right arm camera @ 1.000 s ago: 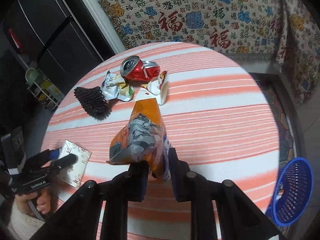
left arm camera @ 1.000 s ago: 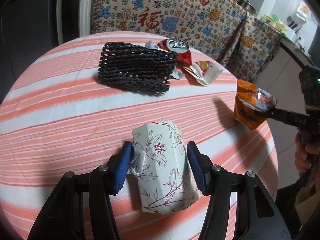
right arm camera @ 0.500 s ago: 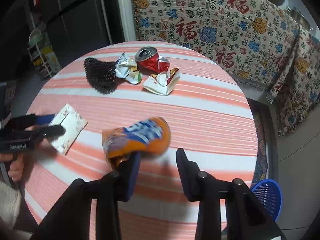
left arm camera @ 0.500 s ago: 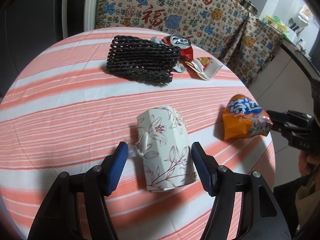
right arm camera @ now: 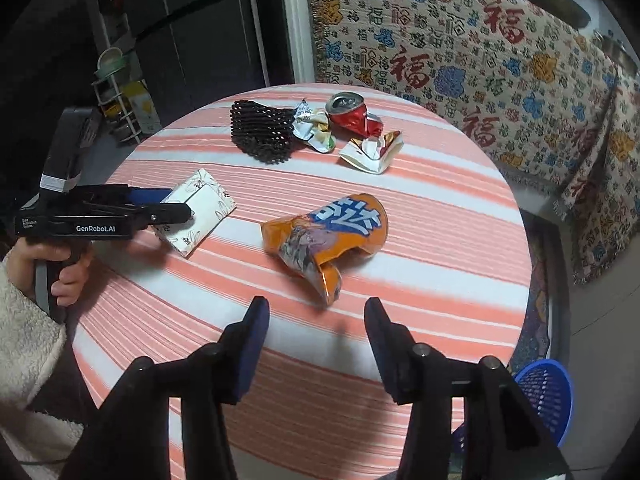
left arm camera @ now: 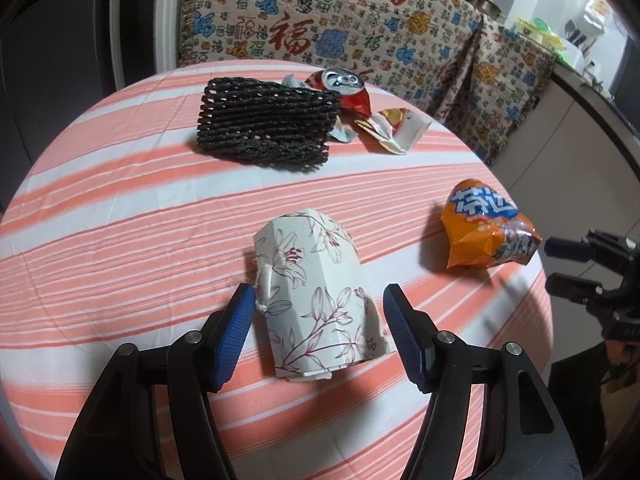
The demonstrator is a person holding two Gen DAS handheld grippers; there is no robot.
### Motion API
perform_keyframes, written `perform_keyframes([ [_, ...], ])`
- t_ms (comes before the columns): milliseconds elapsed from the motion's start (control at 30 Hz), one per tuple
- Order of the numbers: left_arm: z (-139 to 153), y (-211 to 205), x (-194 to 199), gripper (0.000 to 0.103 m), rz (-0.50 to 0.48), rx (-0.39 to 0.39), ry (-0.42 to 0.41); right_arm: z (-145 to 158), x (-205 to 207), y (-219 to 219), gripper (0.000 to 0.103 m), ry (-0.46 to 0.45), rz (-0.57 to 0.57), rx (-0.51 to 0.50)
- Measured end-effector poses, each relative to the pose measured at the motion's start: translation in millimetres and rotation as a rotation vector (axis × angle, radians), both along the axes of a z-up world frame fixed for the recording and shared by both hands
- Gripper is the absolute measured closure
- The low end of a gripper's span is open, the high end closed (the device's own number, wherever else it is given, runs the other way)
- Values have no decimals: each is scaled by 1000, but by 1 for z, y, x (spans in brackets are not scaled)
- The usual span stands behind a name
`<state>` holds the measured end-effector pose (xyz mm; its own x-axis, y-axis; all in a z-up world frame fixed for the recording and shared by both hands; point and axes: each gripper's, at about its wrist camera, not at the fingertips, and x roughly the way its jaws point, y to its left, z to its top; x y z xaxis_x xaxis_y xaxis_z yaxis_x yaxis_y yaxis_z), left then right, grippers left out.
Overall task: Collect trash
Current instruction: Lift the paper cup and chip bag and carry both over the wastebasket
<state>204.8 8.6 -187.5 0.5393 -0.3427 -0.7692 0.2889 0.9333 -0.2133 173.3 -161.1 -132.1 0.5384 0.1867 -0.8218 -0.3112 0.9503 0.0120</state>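
On the striped round table (right arm camera: 440,216), the floral paper box (left arm camera: 316,292) lies between the spread, non-gripping pads of the left gripper (left arm camera: 318,332), while the orange snack bag (right arm camera: 332,236) lies free just ahead of the opening, empty right gripper (right arm camera: 316,344).

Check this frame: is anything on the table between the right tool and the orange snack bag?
Nothing visible. The orange snack bag lies flat on the striped tablecloth, just ahead of the right tool, whose jaws are opening with nothing between them. The floral paper box, at the left tool, lies off to the side.
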Motion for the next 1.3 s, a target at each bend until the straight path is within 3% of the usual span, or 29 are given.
perform_keyframes([
  [300, -3, 2, -1, 36, 13, 13, -5, -11, 24, 13, 53, -27, 21, 37],
  [333, -3, 2, -1, 38, 7, 9, 0, -12, 26, 14, 63, -26, 15, 38],
  [367, -3, 2, -2, 46, -6, 1, 5, -13, 27, 13, 81, -16, 8, 52],
  [533, 7, -2, -7, 55, -17, -6, -34, -4, 23, 12, 98, -6, 0, 85],
  [700, 9, -8, -12, 57, -18, 5, -46, 2, 11, 12, 98, -29, -5, 67],
  [867, 18, -17, -18, 57, -37, -37, -57, 12, -3, 5, 98, -65, -25, 87],
  [1300, 42, -78, -26, 57, -98, -14, -89, 32, -21, -28, 98, -101, -73, 115],
])
